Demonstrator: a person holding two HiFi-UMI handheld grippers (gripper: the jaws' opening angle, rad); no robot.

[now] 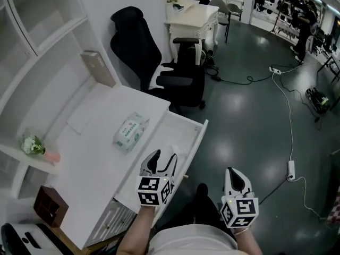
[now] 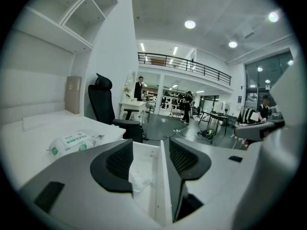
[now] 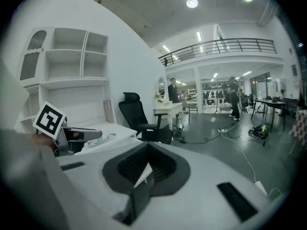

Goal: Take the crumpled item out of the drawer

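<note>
"Where is the crumpled white item (image 2: 139,177)?"

"It lies in the open white drawer (image 1: 197,142). My left gripper (image 1: 165,156) hangs over it with its jaws wide apart. My right gripper (image 1: 231,172) is squeezed closed."

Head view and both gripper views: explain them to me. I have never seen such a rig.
A person holds a two-jaw tool in each hand. The head view comes from a camera on their head, looking down. It shows the left tool over the open drawer and the right tool above the floor. Each gripper view looks along one tool's jaws. A wipes pack lies on the desk. The left jaws stand apart above a crumpled white item in the drawer, not yet gripping it. The right jaws are together.
</note>
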